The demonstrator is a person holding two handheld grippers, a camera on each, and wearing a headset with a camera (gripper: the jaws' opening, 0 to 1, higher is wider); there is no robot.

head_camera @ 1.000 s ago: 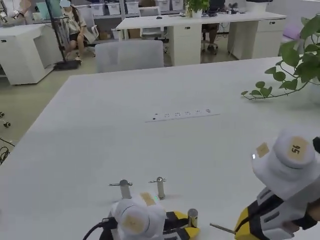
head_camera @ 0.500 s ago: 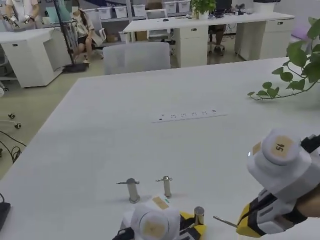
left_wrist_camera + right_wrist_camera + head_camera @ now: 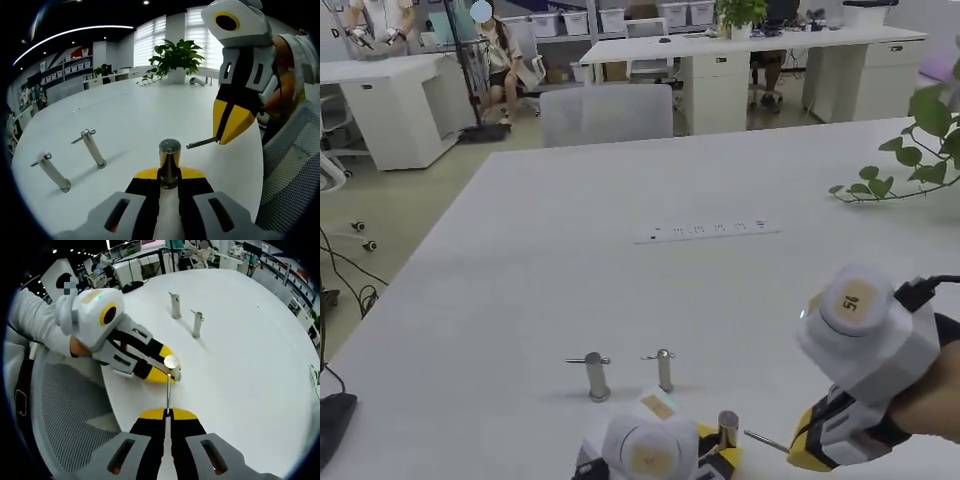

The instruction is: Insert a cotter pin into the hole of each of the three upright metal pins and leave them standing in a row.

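Note:
Two upright metal pins [image 3: 592, 375] [image 3: 665, 370] stand side by side on the white table, each with a cotter pin through its top; they also appear in the left gripper view [image 3: 52, 171] [image 3: 92, 148]. A third upright pin [image 3: 728, 430] [image 3: 169, 162] has no cotter pin, and my left gripper [image 3: 169, 176] [image 3: 718, 458] is shut on its lower part. My right gripper [image 3: 168, 414] [image 3: 807, 450] is shut on a thin cotter pin [image 3: 168, 392] [image 3: 202, 143]. Its tip points at the third pin's head [image 3: 171, 361], very close to it.
A flush power strip [image 3: 708, 231] lies mid-table. A leafy plant [image 3: 910, 150] stands at the far right. A grey chair [image 3: 605, 112] is beyond the table's far edge. A mesh chair seat [image 3: 70, 405] sits just below the near table edge.
The head camera has shifted. My right gripper has carried the cotter pin leftward, closer to the third pin's head. The left gripper still holds that pin.

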